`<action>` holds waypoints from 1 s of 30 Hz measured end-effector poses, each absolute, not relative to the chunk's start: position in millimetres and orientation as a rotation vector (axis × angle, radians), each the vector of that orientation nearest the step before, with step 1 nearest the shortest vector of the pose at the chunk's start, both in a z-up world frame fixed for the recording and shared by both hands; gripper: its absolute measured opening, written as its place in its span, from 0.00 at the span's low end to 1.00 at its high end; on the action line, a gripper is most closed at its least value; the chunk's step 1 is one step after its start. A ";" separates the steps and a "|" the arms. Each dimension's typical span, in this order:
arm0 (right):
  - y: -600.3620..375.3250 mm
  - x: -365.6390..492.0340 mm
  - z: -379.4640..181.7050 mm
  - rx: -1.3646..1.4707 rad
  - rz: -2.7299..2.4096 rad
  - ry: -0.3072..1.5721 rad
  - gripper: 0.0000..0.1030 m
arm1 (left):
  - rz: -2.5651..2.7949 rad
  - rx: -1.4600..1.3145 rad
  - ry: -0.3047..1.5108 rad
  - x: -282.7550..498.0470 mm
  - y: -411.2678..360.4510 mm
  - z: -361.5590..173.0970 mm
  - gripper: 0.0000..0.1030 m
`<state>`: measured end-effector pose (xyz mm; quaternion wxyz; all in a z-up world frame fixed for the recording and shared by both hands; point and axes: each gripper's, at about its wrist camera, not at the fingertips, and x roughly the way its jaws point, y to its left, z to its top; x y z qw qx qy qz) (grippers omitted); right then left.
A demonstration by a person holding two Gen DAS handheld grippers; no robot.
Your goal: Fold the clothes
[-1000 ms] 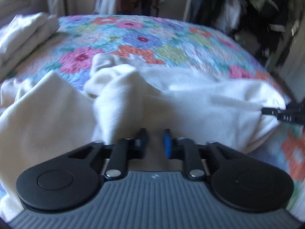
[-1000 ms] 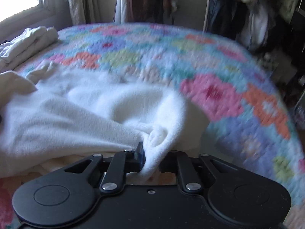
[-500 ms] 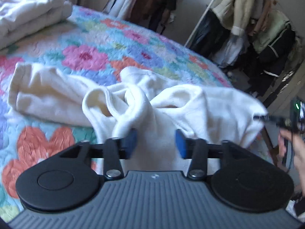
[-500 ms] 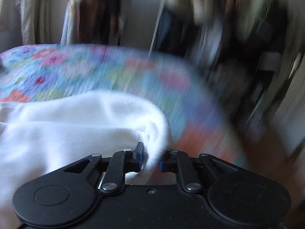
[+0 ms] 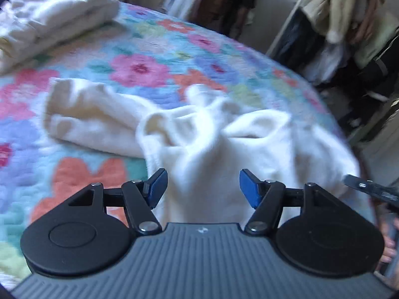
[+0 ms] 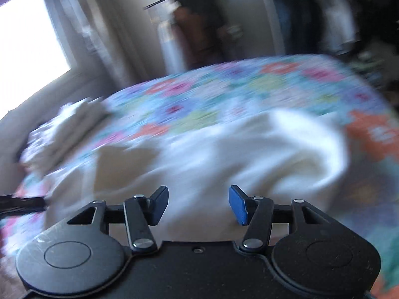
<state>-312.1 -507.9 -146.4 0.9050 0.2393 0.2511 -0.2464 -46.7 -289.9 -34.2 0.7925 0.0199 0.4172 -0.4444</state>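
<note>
A cream fleece garment point(image 5: 214, 144) lies rumpled on the flowered quilt point(image 5: 139, 69), one sleeve point(image 5: 82, 114) stretched out to the left. My left gripper point(image 5: 203, 186) is open just above the garment's near edge and holds nothing. In the right wrist view the same garment point(image 6: 224, 159) lies bunched in front of my right gripper point(image 6: 198, 204), which is open and empty. The right gripper's tip point(image 5: 369, 189) shows at the right edge of the left wrist view. The right wrist view is blurred by motion.
A stack of folded white clothes point(image 5: 49, 22) lies at the far left of the bed, and it also shows in the right wrist view point(image 6: 72, 124). Hanging clothes point(image 5: 349, 25) fill a rack past the bed's far right edge. A bright window point(image 6: 27, 39) is at the left.
Both grippers have let go of the garment and opened wide. The garment has dropped onto the quilt. Both grippers have pulled back a little and the right one has swung left.
</note>
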 end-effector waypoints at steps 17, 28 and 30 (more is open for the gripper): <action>-429.7 -278.2 -171.5 0.392 -0.329 0.680 0.64 | -1.256 -0.137 1.000 -50.7 -281.3 -48.3 0.15; -447.3 -279.0 -132.4 0.617 -0.278 0.555 0.61 | -1.233 0.063 1.208 -93.4 -302.3 -67.4 0.17; -436.5 -262.0 -127.4 0.577 -0.250 0.583 0.51 | -1.213 0.039 1.216 -80.9 -296.4 -66.2 0.19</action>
